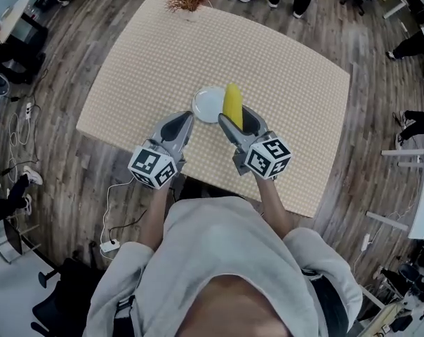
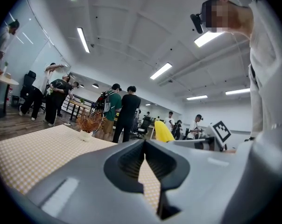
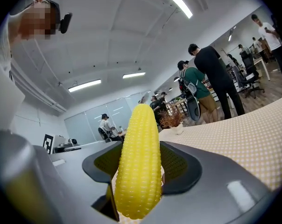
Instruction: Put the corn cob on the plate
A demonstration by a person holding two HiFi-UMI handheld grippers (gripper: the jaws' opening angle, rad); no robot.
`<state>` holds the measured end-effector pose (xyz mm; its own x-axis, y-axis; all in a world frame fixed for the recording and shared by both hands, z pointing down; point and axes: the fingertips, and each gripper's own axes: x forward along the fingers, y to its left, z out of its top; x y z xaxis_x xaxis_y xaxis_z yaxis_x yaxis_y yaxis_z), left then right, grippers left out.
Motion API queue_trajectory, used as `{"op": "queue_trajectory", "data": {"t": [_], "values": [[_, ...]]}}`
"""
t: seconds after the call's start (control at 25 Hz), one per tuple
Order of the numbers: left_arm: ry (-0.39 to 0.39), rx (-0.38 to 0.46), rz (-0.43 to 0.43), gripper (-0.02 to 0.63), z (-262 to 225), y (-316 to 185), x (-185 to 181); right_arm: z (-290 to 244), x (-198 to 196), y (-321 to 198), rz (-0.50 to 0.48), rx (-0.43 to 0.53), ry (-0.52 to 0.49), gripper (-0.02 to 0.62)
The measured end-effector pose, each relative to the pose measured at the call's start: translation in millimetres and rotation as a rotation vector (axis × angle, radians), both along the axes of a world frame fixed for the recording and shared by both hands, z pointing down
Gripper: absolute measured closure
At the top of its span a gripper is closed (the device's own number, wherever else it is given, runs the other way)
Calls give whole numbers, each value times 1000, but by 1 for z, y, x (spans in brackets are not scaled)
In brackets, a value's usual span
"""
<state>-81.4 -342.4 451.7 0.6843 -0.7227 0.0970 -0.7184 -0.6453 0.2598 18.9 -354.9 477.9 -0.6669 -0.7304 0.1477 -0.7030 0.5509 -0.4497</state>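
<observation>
Right tool [image 1: 231, 123] clamps the corn cob [image 1: 233, 104] upright at the plate [image 1: 206, 104] edge. Left tool [image 1: 187, 120] is closed and empty beside the plate. Left to do: set down, release.

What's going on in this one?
A person works two handheld grippers over a checked table. The right gripper is clamped on the yellow corn cob, holding it upright at the white plate's edge, not yet laid down. The left gripper is shut and empty alongside.
</observation>
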Motion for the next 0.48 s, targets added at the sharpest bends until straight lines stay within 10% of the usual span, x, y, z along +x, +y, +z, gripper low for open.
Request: {"op": "queue_trajectory", "data": {"t": [0.48], "values": [[5,-146,16,598,64,-17,-16,80,-12,4,29,-189,10,339]]}}
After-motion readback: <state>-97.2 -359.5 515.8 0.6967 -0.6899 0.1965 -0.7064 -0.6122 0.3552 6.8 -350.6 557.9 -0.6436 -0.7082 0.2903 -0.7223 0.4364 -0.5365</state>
